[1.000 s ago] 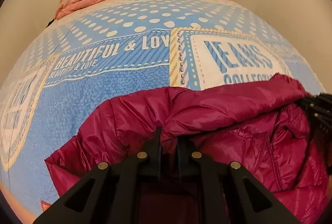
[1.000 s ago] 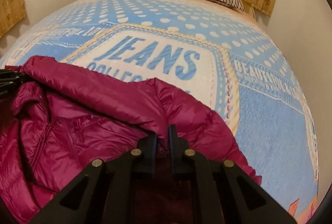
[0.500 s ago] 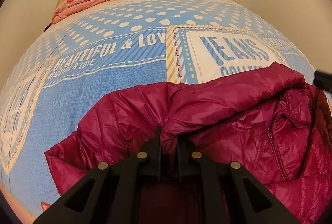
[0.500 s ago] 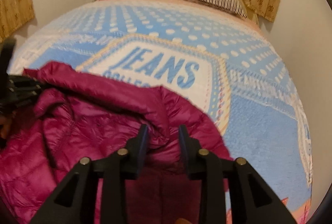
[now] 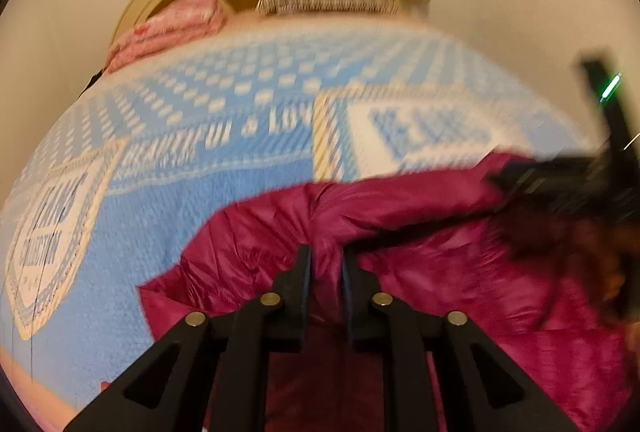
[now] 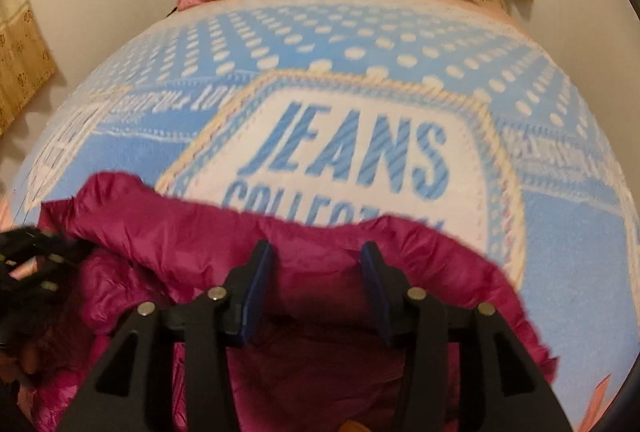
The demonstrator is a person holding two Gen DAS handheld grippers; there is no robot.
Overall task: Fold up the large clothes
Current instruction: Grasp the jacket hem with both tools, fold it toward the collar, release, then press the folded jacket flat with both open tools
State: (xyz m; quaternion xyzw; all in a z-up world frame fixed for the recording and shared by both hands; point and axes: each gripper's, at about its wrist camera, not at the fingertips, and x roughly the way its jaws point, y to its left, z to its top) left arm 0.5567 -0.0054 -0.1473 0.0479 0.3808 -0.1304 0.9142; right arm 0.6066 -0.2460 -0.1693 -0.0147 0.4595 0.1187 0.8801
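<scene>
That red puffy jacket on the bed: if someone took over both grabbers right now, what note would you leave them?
Left gripper: jaws shut on a fold of the magenta jacket.
Right gripper: jaws wide open, above the jacket, holding nothing.
The jacket lies bunched at the near end of the blue bedspread.
Done: it is partly gathered, far edge rolled over.
Left: regrip with the right, finish the fold, flatten it.
</scene>
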